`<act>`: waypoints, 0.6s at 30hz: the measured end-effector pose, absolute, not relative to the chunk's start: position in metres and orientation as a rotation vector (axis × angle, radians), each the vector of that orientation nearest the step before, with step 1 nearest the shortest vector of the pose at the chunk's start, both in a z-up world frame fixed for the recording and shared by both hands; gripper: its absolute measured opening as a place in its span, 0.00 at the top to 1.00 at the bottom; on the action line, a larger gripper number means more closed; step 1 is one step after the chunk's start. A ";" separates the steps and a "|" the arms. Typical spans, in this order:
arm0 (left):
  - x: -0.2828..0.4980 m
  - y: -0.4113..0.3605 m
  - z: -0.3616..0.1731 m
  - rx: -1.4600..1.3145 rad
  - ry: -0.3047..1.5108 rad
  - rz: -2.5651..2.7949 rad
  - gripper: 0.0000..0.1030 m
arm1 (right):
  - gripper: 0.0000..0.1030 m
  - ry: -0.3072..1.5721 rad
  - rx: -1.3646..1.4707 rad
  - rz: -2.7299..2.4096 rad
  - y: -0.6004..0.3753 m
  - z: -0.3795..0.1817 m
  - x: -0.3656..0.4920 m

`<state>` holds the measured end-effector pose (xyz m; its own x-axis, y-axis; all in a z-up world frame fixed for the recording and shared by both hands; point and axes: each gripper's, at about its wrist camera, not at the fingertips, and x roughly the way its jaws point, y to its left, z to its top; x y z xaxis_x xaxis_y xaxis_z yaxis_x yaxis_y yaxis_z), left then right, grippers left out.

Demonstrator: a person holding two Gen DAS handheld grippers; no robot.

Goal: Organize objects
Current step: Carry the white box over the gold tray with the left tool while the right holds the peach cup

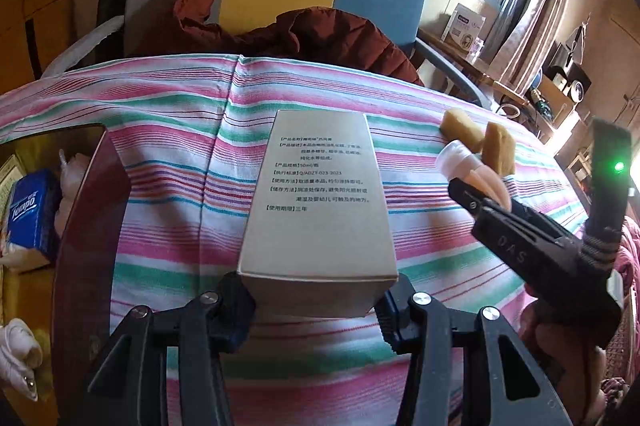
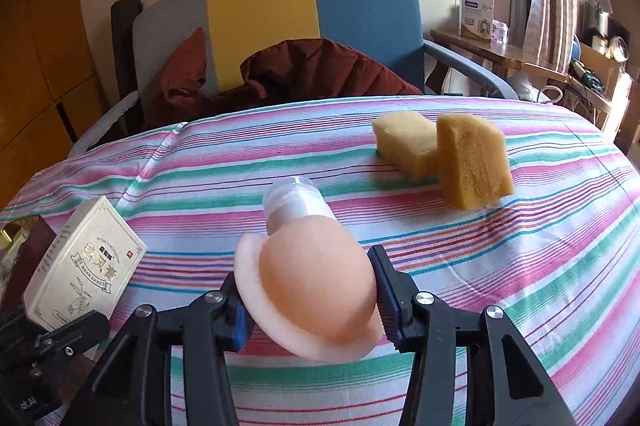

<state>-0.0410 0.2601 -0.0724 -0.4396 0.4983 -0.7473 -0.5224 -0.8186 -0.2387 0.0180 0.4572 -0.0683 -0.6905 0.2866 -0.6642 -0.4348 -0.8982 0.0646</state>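
Observation:
My left gripper (image 1: pixel 318 300) is shut on a white carton box (image 1: pixel 316 197) with printed text, held above the striped cloth (image 1: pixel 168 226); the box also shows at the left of the right wrist view (image 2: pixel 86 262). My right gripper (image 2: pixel 310 302) is shut on a peach squeeze tube (image 2: pixel 316 286) with a clear cap, held above the cloth; both show at the right of the left wrist view (image 1: pixel 476 173). Two yellow sponge blocks (image 2: pixel 440 153) lie on the cloth beyond the tube, touching each other, and show in the left wrist view (image 1: pixel 480 141).
A dark red storage box (image 1: pixel 86 209) holding a blue Tempo tissue pack (image 1: pixel 28 218) sits at the left. A chair (image 2: pixel 320 17) with a brown jacket (image 2: pixel 304 73) stands behind the table. A side table with a carton (image 2: pixel 476 11) is at the right.

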 end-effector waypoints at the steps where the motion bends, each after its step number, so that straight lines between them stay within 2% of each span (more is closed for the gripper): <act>1: -0.036 0.255 -0.067 -1.142 0.021 2.247 0.51 | 0.51 0.281 -0.956 2.558 0.452 -0.068 0.018; 6: -0.014 0.225 -0.046 -1.087 -0.026 2.235 0.51 | 0.51 0.181 -0.969 2.580 0.434 -0.068 0.019; 18: 0.012 0.117 -0.024 -1.086 -0.110 2.309 0.51 | 0.51 0.100 -0.979 2.619 0.410 -0.067 0.028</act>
<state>0.0124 0.1175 -0.0245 -0.5006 0.5348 -0.6807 -0.4676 -0.8288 -0.3072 0.0283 0.4103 -0.0667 -0.7041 0.2912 -0.6477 -0.3397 -0.9390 -0.0529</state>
